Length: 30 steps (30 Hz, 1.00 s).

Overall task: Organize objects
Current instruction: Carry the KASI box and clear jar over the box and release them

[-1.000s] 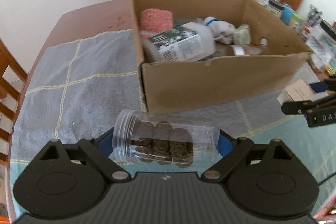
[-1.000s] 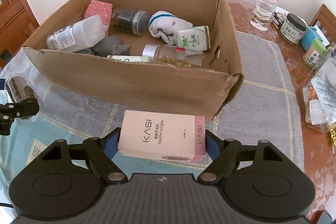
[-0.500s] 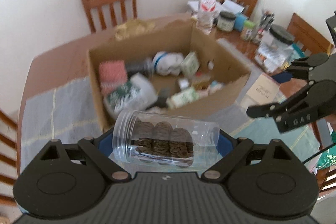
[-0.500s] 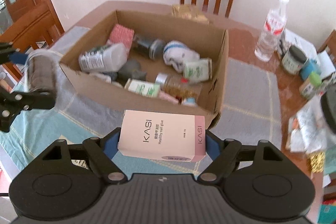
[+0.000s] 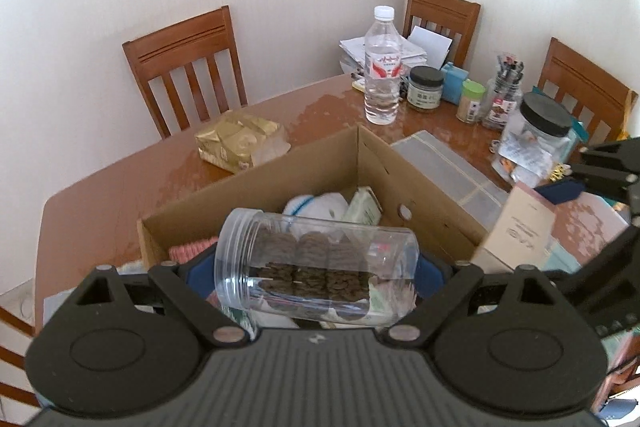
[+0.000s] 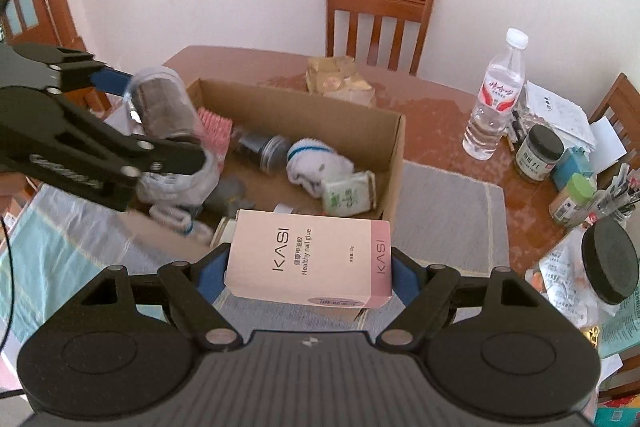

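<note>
My left gripper (image 5: pixel 312 273) is shut on a clear plastic jar (image 5: pixel 316 267) of dark biscuits, held sideways above the near part of the open cardboard box (image 5: pixel 420 183). My right gripper (image 6: pixel 308 271) is shut on a pink KASI nail-glue carton (image 6: pixel 310 259), hovering over the box's near right corner (image 6: pixel 394 163). In the right wrist view the left gripper (image 6: pixel 136 115) holds the jar (image 6: pixel 160 103) over the box's left end. The box holds a white sock (image 6: pixel 320 163), a dark jar (image 6: pixel 260 151), a green packet (image 6: pixel 350 193) and a pink sponge (image 6: pixel 214 127).
On the brown table (image 5: pixel 100 195) behind the box lies a gold foil bag (image 5: pixel 240 141). At the right stand a water bottle (image 6: pixel 494 99), a black-lidded jar (image 6: pixel 538 153), a green-capped bottle (image 6: pixel 570 197), papers and a large black-lidded jar (image 5: pixel 532 137). Wooden chairs (image 6: pixel 378 15) ring the table.
Both grippers have risen and moved forward over the box, each keeping its object. The jar now hangs above the box's contents and the pink carton over the box's near right corner.
</note>
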Each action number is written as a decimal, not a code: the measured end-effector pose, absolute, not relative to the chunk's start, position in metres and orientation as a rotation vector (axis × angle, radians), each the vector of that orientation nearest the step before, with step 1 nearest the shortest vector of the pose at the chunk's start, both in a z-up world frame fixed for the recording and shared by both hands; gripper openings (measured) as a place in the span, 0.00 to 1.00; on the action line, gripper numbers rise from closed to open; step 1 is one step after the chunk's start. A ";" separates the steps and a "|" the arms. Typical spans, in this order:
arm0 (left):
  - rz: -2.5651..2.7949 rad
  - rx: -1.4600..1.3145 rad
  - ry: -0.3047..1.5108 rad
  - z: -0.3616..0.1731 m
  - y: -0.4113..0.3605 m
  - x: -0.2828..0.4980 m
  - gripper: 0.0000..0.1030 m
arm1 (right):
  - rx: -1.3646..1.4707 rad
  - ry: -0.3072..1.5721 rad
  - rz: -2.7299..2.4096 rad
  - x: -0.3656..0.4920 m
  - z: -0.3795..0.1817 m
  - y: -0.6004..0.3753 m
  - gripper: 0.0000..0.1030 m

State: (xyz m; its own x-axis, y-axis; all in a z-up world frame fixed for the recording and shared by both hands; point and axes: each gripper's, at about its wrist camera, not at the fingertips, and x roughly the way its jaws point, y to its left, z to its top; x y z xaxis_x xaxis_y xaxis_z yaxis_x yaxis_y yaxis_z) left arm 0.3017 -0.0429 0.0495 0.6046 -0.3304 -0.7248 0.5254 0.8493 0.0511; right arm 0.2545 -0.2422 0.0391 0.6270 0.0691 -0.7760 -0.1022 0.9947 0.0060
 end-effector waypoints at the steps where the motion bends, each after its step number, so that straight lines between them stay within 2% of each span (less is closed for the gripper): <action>1: -0.503 0.271 0.776 0.049 -0.044 0.306 0.90 | -0.035 0.886 0.094 0.257 0.040 -0.243 0.82; 4: -0.493 0.269 0.763 0.044 -0.046 0.319 0.91 | -0.022 0.884 0.087 0.261 0.040 -0.244 0.82; 6: -0.478 0.275 0.744 0.040 -0.047 0.326 0.98 | -0.018 0.884 0.088 0.264 0.039 -0.243 0.82; 12: -0.401 0.275 0.754 0.026 -0.038 0.334 0.98 | -0.016 0.896 0.085 0.269 0.034 -0.241 0.82; 25: -0.362 0.012 0.793 0.019 0.006 0.309 0.99 | -0.029 0.905 0.086 0.283 0.034 -0.239 0.82; 30: -0.312 0.047 0.777 0.018 0.012 0.301 0.99 | -0.026 0.915 0.088 0.294 0.033 -0.238 0.82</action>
State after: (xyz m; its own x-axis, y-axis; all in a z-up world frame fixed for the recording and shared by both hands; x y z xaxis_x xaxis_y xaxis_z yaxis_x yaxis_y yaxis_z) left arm 0.3007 0.0124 0.0179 0.6692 -0.2599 -0.6962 0.2941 0.9530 -0.0731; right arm 0.2938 -0.2380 0.0330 0.6065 0.0652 -0.7924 -0.0875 0.9961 0.0150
